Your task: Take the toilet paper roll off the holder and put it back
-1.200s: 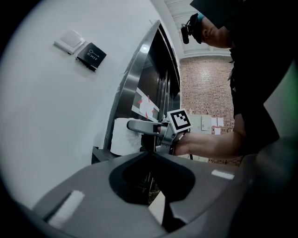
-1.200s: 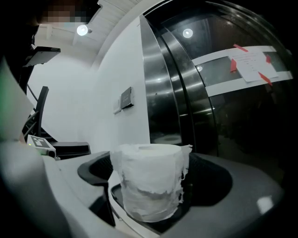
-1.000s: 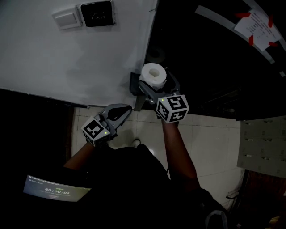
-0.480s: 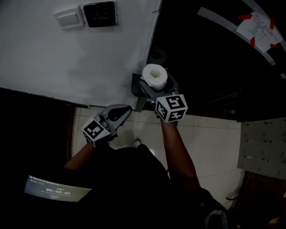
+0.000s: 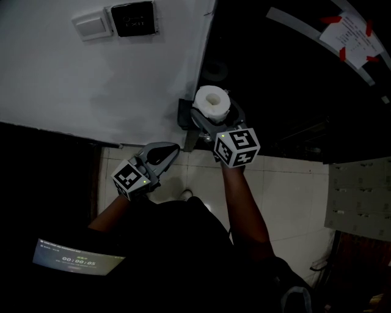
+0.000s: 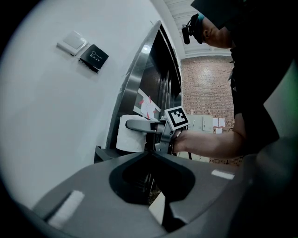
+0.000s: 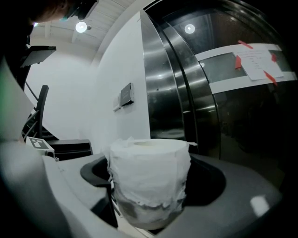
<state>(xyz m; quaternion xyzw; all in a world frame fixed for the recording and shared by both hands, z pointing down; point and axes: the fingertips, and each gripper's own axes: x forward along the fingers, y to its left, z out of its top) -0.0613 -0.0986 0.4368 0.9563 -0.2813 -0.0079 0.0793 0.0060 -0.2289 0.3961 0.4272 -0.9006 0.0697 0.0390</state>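
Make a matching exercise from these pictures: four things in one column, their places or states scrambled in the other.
1. toilet paper roll
2. left gripper
3. paper note
4. white switch

A. on the white wall, beside a black plate
B. stuck with red tape to the dark metal panel
C. between the right gripper's jaws
D. jaws together, nothing in them

Pairs: 1-C, 2-D, 3-B, 4-A
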